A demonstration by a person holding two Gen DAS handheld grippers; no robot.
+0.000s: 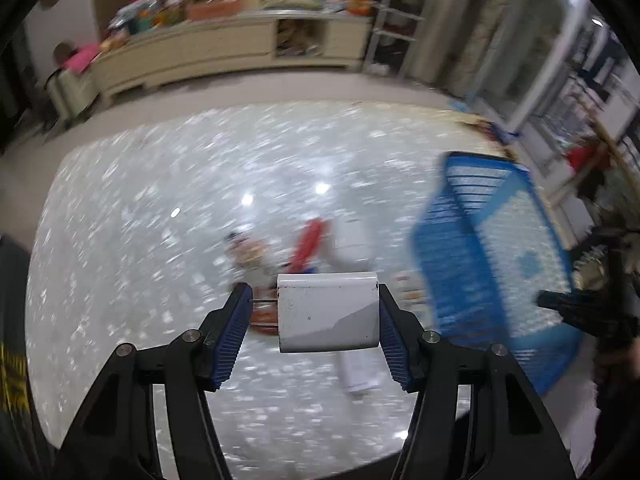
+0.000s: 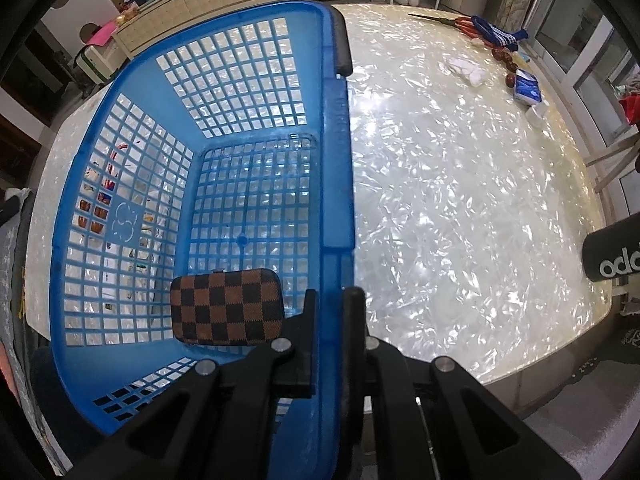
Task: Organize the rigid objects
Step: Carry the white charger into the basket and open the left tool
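Left wrist view: my left hand-held gripper (image 1: pixel 316 316) pinches a white rectangular plug-in charger (image 1: pixel 328 312) by its prongs, so it may twist loose before reaching the blue plastic lattice basket (image 1: pixel 460 280), whose rim my right hand-held gripper (image 2: pixel 334 308) clamps.

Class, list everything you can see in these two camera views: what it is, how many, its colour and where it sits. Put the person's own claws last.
Basket: one, blue, on the table's left part, its rim gripped by the right claw.
Case: one, brown and black checked, inside the basket.
Charger: one, white, held in the left claw above the table.
Table: one, pearly white, under everything.
Scissors: one pair, red handles, far right edge of the table.
Tissue pack: one, blue and white, right edge of the table.
Left claw: black with blue pads, shut on the charger.
Right claw: black, shut on the basket rim.
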